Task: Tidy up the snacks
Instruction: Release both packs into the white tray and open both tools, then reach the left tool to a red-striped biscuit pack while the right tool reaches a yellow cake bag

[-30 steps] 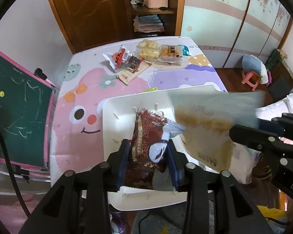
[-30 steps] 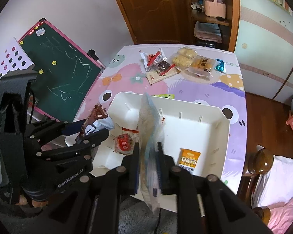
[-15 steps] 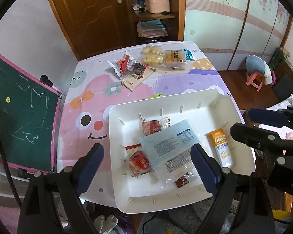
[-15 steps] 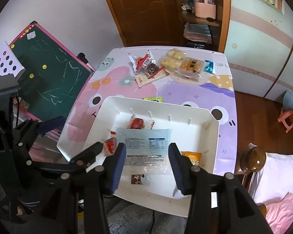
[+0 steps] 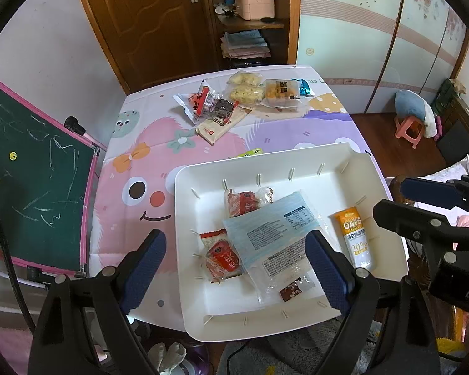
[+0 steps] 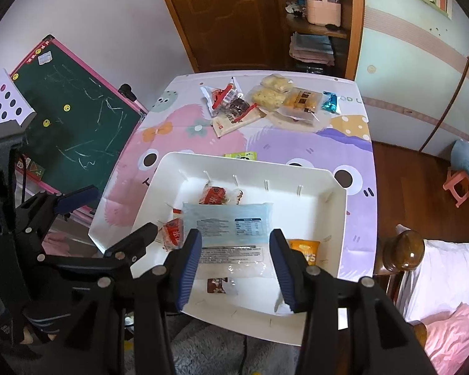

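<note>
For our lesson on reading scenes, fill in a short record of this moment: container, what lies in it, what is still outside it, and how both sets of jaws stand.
container: white tray on the table's cartoon cloth
in tray: large blue packet, orange oats bar, two red packets, small brown candy
outside tray: snack pile at the far end
left gripper: jaws open, empty
right gripper: jaws open, empty
</note>
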`<state>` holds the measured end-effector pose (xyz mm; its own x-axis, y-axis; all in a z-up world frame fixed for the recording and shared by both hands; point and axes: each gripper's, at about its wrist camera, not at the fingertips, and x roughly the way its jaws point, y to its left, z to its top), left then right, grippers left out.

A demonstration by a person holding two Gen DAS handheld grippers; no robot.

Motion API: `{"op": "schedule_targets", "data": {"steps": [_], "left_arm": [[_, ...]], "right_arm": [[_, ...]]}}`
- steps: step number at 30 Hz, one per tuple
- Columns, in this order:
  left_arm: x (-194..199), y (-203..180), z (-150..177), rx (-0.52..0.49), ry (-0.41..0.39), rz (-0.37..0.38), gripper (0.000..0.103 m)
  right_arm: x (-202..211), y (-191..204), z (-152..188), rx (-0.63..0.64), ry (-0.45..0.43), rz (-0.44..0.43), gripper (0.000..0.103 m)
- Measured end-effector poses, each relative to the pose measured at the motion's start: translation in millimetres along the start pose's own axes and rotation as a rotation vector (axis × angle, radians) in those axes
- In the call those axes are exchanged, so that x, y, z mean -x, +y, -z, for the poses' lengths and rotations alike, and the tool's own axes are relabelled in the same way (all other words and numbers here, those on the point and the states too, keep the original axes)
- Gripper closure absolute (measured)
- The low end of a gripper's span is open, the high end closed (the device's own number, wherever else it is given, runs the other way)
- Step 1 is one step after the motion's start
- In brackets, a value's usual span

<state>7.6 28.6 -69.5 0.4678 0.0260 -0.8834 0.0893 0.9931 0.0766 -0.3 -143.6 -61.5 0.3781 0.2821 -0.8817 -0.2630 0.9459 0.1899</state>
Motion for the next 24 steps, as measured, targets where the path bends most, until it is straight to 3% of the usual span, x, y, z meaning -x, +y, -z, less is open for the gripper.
{"op": "schedule_targets", "data": {"steps": [13, 24], "left_arm": [[-6, 6, -11, 0.022, -0.003, 0.015, 0.013], [-21, 48, -65, 0.074, -0.026, -0.040, 0.013]], "right_arm": [[-5, -7, -9, -0.019, -0.004, -0.003, 0.058], [-19, -28, -53, -0.089, -0.014, 0.013, 0.058]]}}
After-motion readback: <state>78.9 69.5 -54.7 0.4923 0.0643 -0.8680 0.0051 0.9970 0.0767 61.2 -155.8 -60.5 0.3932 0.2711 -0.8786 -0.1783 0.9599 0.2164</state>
